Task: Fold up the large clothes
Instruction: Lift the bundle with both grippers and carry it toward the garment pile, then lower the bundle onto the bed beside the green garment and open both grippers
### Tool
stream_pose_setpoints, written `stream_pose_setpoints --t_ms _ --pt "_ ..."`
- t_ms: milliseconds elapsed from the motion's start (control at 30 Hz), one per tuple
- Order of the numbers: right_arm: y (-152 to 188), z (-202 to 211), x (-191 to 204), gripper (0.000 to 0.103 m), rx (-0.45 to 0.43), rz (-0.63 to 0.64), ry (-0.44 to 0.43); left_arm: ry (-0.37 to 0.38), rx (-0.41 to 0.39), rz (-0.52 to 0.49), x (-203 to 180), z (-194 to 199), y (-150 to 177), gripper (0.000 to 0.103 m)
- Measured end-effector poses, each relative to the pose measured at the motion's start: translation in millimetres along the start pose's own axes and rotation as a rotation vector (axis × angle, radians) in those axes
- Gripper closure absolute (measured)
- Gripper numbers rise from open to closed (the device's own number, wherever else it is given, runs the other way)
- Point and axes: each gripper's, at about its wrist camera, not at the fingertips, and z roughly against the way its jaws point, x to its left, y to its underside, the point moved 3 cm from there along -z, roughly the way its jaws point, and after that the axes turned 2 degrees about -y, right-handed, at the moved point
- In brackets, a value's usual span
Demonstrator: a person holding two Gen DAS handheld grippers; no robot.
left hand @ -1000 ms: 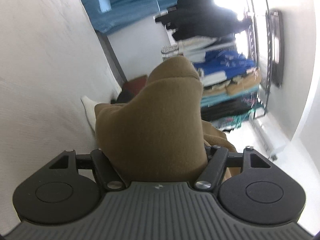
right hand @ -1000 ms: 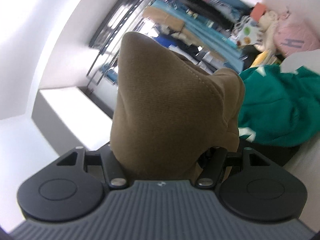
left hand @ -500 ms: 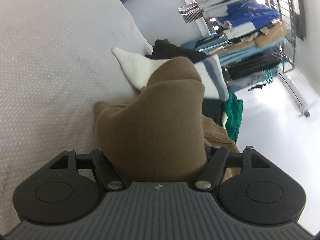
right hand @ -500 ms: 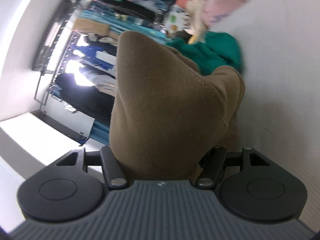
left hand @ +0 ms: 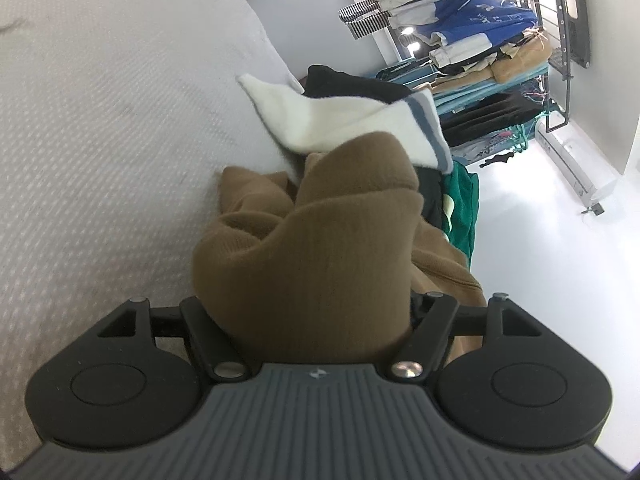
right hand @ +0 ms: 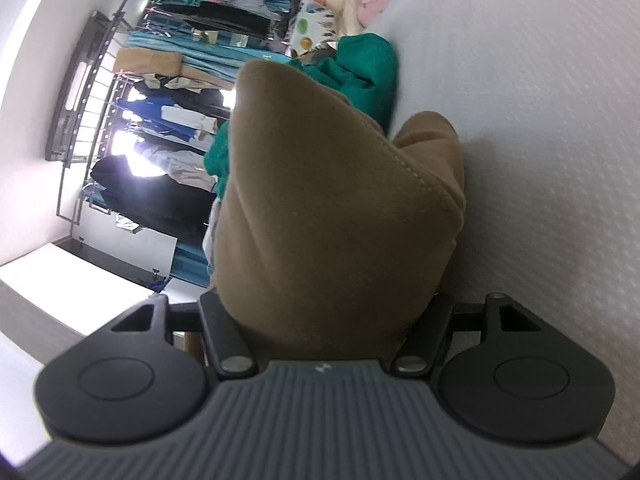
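The white bed cover [left hand: 120, 128] now fills the left of the left view, because both hands came down to it. The brown garment [left hand: 320, 248], bunched at centre, reaches the bed, so spreading can begin. Left gripper [left hand: 316, 320] and right gripper [right hand: 320, 312] each hold its thick fabric, jaws fairly wide

My left gripper [left hand: 316, 312] has a dark grey ribbed housing with a small pale emblem at its front edge, flanked by two black rounded plates, each with a shallow pressed circle. Black linkage bars angle inward from silver round-headed screws, and smaller silver pins cap the outer triangular brackets. My right gripper [right hand: 320, 312] is built the same: ribbed grey centre, black discs, silver screws, triangular cut-outs.
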Motion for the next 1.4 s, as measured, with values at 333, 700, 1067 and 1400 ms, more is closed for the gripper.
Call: stream_pose_setpoints --t_ms 333,700,1067,1400 --pt "5.3 3.3 -10.4 0.03 -0.009 -0.016 0.013 -0.006 0.012 0.005 15.1 3.6 6.0 0.025" --pt "7.5 31.4 -19.9 0.029 0.067 -0.052 0.068 -0.055 0.118 0.01 22.6 38.4 10.4 0.024" --pt "-3.1 88.0 30.3 0.025 0.016 0.053 0.223 -0.204 0.07 -0.339 -42.6 119.1 15.5 0.024" --pt "-11.6 114.1 163.0 0.026 -0.057 0.429 0.152 -0.165 -0.021 -0.591 -154.6 194.7 26.9 0.024"
